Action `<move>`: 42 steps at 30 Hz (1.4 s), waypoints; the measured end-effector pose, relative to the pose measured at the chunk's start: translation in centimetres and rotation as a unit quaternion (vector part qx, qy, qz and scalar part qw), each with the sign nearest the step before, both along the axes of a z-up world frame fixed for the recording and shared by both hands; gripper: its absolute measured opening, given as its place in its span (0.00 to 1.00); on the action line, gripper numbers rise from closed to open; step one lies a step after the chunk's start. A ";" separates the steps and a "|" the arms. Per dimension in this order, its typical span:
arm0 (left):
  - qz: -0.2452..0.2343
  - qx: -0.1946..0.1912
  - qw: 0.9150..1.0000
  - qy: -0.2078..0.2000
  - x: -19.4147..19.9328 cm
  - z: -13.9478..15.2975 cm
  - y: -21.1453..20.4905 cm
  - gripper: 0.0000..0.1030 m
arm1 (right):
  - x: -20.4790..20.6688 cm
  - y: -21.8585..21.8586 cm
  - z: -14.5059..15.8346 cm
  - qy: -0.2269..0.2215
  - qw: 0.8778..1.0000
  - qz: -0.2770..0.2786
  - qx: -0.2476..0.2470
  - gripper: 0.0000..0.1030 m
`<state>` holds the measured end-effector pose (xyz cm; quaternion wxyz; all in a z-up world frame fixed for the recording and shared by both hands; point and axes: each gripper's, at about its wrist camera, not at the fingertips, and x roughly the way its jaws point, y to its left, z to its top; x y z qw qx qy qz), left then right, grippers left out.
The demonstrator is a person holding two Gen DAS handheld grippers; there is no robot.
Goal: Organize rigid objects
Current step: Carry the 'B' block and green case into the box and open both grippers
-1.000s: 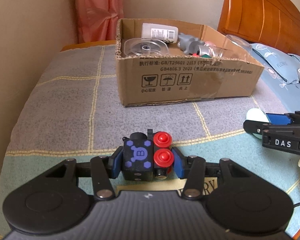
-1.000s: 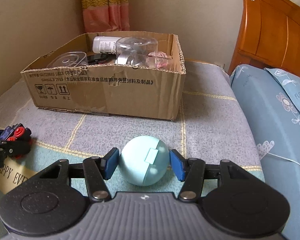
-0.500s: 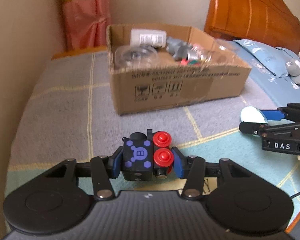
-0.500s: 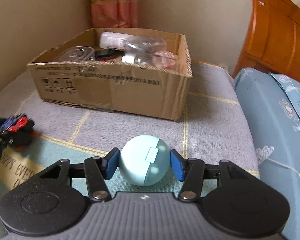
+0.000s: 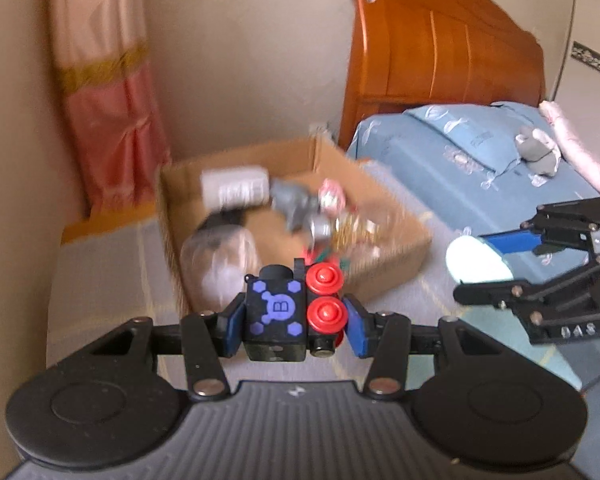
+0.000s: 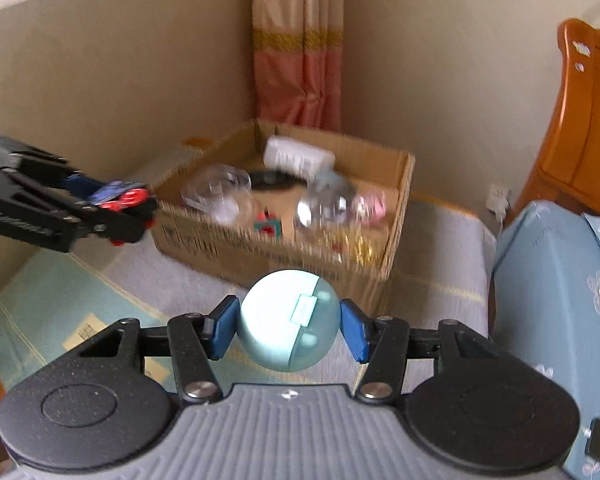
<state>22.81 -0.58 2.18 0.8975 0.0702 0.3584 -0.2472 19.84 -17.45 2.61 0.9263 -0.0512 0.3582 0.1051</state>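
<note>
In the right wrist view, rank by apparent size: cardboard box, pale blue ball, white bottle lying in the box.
1. Brown cardboard box, largest.
2. Pale blue ball in the right gripper; looms because it is nearest.
3. White bottle, smallest, but farthest and blurred.

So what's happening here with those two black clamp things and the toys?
A person is tidying small hard items into a cardboard box on the bed, using a handheld gripper in each hand. The left gripper is clamped on a black toy block with red knobs, and the right gripper is clamped on a pale blue ball. Both are held up in the air just short of the box, which already holds a white bottle, clear plastic pieces and other bits.
</note>
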 end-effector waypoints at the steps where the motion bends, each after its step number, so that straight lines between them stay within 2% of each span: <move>1: -0.003 0.006 1.000 -0.009 0.9 0.4 -0.6 0.47 | 0.3 -0.1 0.6 -0.003 1.000 0.002 0.002 0.58; 3: -0.006 0.012 1.000 -0.016 2.5 0.7 -1.8 0.47 | 0.8 -0.2 1.6 -0.011 1.000 0.006 -0.001 0.58; 7: -0.004 -0.006 1.000 -0.009 6.1 -0.1 -3.3 0.47 | 2.4 -0.2 3.2 -0.028 0.999 0.010 -0.012 0.58; 12: 0.013 0.015 1.000 -0.009 9.1 -2.1 -5.1 0.48 | 4.3 -1.1 4.6 -0.032 0.999 0.002 -0.006 0.58; 13: 0.017 0.015 1.000 -0.015 9.3 -2.3 -5.2 0.54 | 4.6 -1.2 4.8 -0.033 0.999 -0.001 -0.005 0.58; 14: 0.020 0.016 0.999 -0.020 9.6 -2.5 -5.2 0.71 | 4.9 -1.3 4.9 -0.033 0.999 -0.002 -0.006 0.58; 15: 0.028 0.017 0.999 -0.027 9.6 -2.4 -5.2 0.80 | 5.2 -1.4 5.1 -0.034 0.999 -0.001 -0.008 0.58; 16: 0.039 0.015 0.998 -0.039 9.5 -2.3 -5.1 0.93 | 5.4 -1.4 5.2 -0.035 0.999 -0.002 -0.010 0.58; 18: 0.042 0.006 0.998 -0.053 8.9 -2.0 -4.6 0.94 | 5.9 -1.4 5.4 -0.034 0.999 -0.002 -0.011 0.58; 20: 0.026 0.004 0.999 -0.046 8.4 -1.7 -4.0 0.95 | 6.6 -1.5 5.6 -0.033 0.999 0.001 -0.012 0.58; 28: 0.021 0.060 0.997 -0.051 4.4 -0.9 -0.9 0.98 | 11.0 -0.4 6.0 -0.020 1.000 0.007 -0.008 0.58; 33: 0.052 0.075 0.993 -0.076 1.8 -0.5 1.4 0.99 | 15.0 1.6 5.4 0.000 1.000 0.013 0.006 0.58; 42: 0.105 0.018 0.991 -0.076 -0.4 0.3 5.5 0.99 | 22.3 7.5 2.8 0.054 0.997 0.036 0.028 0.58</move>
